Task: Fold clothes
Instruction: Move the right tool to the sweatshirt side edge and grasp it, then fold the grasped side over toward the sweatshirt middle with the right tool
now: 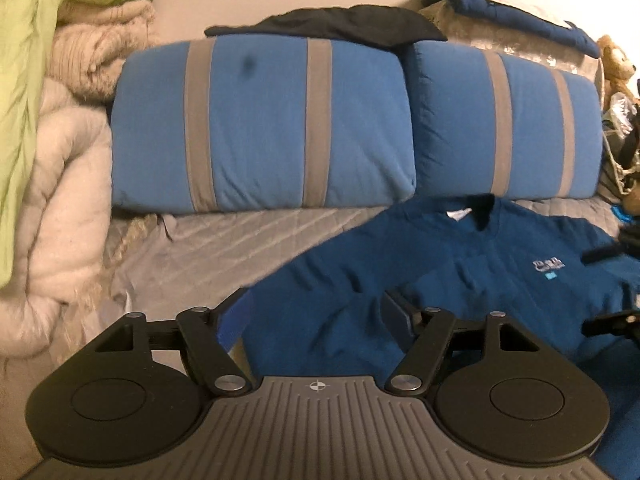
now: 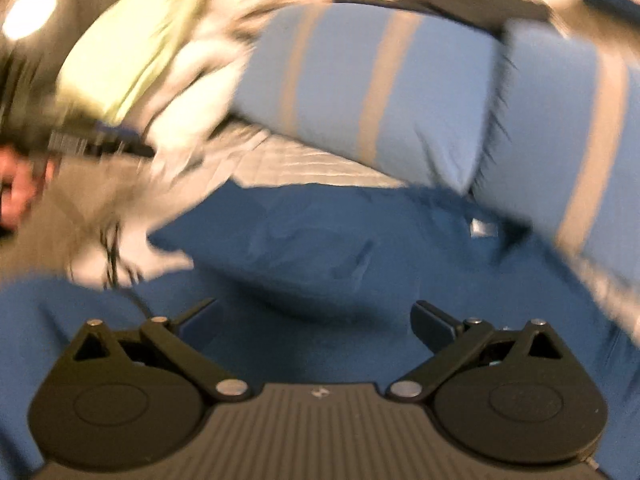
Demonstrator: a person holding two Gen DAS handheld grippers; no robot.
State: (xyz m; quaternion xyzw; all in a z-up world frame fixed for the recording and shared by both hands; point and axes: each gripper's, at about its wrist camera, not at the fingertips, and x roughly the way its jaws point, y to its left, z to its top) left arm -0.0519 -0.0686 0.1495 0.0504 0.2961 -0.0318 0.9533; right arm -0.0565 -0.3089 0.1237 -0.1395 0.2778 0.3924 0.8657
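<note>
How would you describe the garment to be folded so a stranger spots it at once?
Find the two blue pillows with grey stripes. In front of them, on the grey quilt, lies the dark blue shirt. Only it has a small pale chest logo.

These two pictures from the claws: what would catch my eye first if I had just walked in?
Probably the two bright blue pillows with grey stripes, propped side by side at the back of the bed. In front of them a dark blue shirt lies spread on the grey quilt. The left claw hangs open over one sleeve. At the far left, a heap of cream and lime-green blankets is piled high.
</note>
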